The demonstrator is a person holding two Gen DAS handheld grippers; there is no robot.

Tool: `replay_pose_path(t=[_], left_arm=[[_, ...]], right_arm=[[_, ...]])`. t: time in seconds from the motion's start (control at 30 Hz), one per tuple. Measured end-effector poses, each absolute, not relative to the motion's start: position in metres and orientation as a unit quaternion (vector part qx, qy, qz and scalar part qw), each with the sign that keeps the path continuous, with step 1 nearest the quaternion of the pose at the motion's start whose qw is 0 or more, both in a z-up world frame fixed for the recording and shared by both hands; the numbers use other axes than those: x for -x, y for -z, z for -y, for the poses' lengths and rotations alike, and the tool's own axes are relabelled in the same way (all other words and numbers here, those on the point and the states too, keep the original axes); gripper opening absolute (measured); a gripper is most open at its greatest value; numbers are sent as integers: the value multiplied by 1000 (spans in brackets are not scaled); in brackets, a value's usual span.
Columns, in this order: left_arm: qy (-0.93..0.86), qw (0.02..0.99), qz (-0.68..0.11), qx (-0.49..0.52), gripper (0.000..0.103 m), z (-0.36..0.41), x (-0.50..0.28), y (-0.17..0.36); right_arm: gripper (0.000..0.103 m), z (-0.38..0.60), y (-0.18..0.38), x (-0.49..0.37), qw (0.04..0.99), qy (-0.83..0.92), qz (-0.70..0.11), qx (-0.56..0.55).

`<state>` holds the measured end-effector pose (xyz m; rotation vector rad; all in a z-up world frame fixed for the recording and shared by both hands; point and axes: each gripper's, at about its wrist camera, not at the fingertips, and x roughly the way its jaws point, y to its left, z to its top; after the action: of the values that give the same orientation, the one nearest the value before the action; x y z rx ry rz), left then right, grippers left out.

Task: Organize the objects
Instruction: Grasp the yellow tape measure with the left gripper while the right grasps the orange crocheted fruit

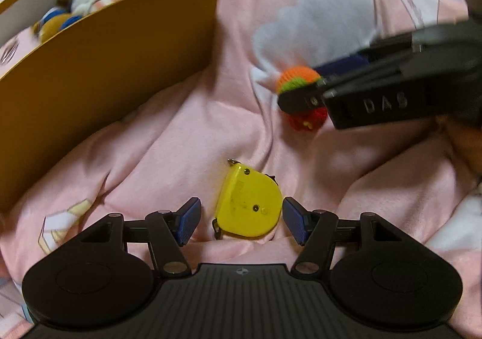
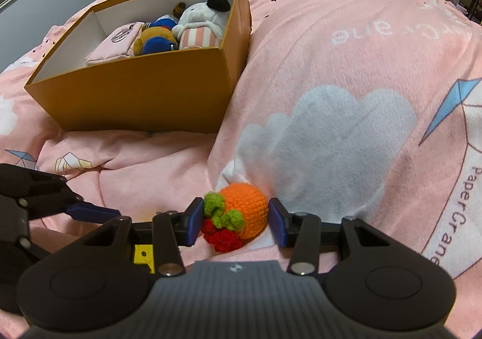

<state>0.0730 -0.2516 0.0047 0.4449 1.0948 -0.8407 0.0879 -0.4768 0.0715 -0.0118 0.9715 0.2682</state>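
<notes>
Yellow tape measure (image 1: 248,206), orange-green-red crochet toy (image 2: 238,221) (pink cloud-printed bedcover (image 2: 331,67))

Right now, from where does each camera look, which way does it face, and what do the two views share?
Left wrist: sits on the left tool, angled down at a yellow plastic tape measure between its open pads; the right tool enters from the right.
Right wrist: sits on the right tool, angled down at an orange crocheted fruit toy between its pads; the left tool's finger shows at left.
Shared: pink printed bedspread, orange cardboard box, the toy, the tape measure.
</notes>
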Motion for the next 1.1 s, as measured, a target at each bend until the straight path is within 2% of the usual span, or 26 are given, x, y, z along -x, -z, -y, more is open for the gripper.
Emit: replay_pose_path(t=[0.3, 0.37, 0.43, 0.73, 0.77, 0.8, 0.93, 1.07, 1.1], left_arm=[[385, 746, -488, -239, 72, 265, -67, 10], [386, 747, -487, -235, 70, 265, -67, 12], [393, 747, -485, -230, 57, 264, -66, 11], [372, 778, -461, -209, 56, 248, -59, -6], [370, 781, -460, -202, 52, 245, -59, -8], [368, 786, -459, -192, 26, 241, -60, -11], [367, 785, -475, -151, 26, 231, -66, -16], [368, 785, -469, -168, 27, 241, -67, -10], [368, 784, -466, -180, 30, 244, -66, -8]], right_arm=[[49, 477, -69, -91, 872, -132, -472, 4], [49, 477, -69, -91, 871, -131, -472, 4], [49, 476, -69, -91, 871, -131, -473, 4], [49, 476, -69, -89, 872, -130, -472, 6], [49, 476, -70, -89, 872, -130, -472, 6], [49, 476, -70, -89, 872, -130, -471, 7], [49, 475, -72, -88, 873, -134, -469, 8], [49, 474, -72, -88, 873, -133, -469, 12], [49, 474, -72, -88, 873, -132, -469, 12]])
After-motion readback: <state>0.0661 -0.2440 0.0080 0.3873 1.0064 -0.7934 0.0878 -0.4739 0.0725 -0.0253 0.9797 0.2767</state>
